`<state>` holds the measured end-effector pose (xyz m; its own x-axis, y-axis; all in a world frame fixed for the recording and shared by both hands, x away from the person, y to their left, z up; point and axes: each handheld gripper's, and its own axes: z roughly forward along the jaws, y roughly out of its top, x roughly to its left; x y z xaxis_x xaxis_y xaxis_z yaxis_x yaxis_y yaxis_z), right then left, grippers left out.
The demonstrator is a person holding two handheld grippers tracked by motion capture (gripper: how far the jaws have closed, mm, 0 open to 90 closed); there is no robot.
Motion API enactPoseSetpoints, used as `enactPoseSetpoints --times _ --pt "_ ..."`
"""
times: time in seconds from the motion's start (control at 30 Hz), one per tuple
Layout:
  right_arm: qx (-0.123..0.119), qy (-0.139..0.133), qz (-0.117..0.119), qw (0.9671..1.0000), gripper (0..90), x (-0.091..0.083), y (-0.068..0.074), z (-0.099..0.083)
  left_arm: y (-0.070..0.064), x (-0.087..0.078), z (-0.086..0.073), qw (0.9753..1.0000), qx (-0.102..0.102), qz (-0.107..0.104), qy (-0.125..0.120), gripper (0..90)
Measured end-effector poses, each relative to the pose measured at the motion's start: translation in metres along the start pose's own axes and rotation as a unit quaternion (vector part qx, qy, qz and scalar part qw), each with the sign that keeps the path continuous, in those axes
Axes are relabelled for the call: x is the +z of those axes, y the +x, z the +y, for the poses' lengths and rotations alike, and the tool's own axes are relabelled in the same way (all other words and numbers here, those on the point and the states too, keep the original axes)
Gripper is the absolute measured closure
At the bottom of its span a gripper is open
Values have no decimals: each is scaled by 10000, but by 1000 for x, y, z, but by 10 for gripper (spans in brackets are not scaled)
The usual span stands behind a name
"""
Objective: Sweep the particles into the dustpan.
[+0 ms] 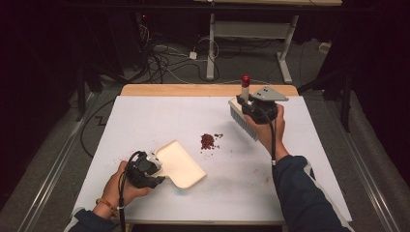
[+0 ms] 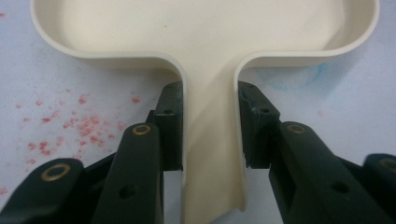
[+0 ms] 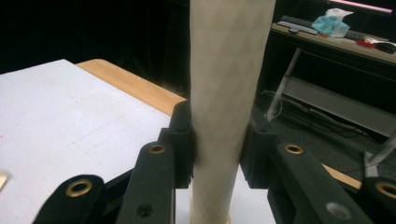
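At 7 o'clock on the bench [image 1: 145, 203], left gripper [image 1: 143, 170] jaws clamp the dustpan [image 1: 180, 163] handle. Red grains [image 1: 208, 140] lie near centre. At 2 o'clock, right gripper [image 1: 259, 107] jaws hold the brush [image 1: 244, 118] handle; a hard sweep could scatter grains past the pan.

Upper centre of my high view: a white-legged desk frame [image 1: 251, 29] stands on the grey floor, with a tangle of cables [image 1: 159, 58] to its left. Below it, the white sheet [image 1: 145, 121] covering my table leaves a wooden edge [image 1: 193, 90] bare along the far side. Left of my left gripper view: pink specks [image 2: 79, 126] stain the sheet; upper right of my right gripper view: a blue packet [image 3: 332, 24] lies on a desk.
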<state>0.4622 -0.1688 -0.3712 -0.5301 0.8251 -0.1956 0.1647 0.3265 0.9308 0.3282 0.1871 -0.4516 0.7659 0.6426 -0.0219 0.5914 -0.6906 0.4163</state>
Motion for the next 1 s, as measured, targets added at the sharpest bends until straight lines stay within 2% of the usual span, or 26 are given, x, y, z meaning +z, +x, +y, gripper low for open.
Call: enactPoseSetpoints --times 0.1,0.2,0.23,0.27,0.3,0.33,0.37,0.4,0.53,0.57,0.6,0.7,0.77,1.0 --pt "17 18 119 9999 707 8 6 -2 1 1 0 10000 15 -7 6 644" --pt "-75 113 289 9995 708 20 20 -6 1 2 -1 10000 2 -22 5 644" --pt "-75 113 289 9995 708 20 20 -6 1 2 -1 10000 1 -20 7 644" --pt "-129 179 397 9990 708 24 27 -8 1 3 -1 10000 -5 -22 7 644" --pt "-129 179 397 9990 708 24 27 -8 1 3 -1 10000 -11 -24 10 644" --pt "-175 152 452 9987 708 26 34 -10 1 3 -1 10000 -29 -30 -3 644" --pt "-175 152 452 9987 708 26 34 -10 2 4 -1 10000 -59 -49 -24 644" --pt "-214 115 536 9983 708 25 42 -12 1 5 -1 10000 -63 -36 -2 643" --pt "-259 72 685 9973 708 22 51 -14 0 5 0 10000 -63 -13 9 643" --pt "-275 40 806 9964 706 20 55 -16 0 5 1 10000 -63 4 2 643" --pt "-329 24 1037 9941 702 17 61 -18 -1 5 2 10000 -63 30 17 643" --pt "-379 -56 1128 9929 702 14 67 -20 -2 6 4 10000 -42 73 36 643" --pt "-289 -165 1212 9921 703 9 71 -22 -3 7 6 9999 -29 84 60 643" --pt "-266 -234 1381 9898 704 6 79 -22 -4 10 12 9999 -20 59 95 643"
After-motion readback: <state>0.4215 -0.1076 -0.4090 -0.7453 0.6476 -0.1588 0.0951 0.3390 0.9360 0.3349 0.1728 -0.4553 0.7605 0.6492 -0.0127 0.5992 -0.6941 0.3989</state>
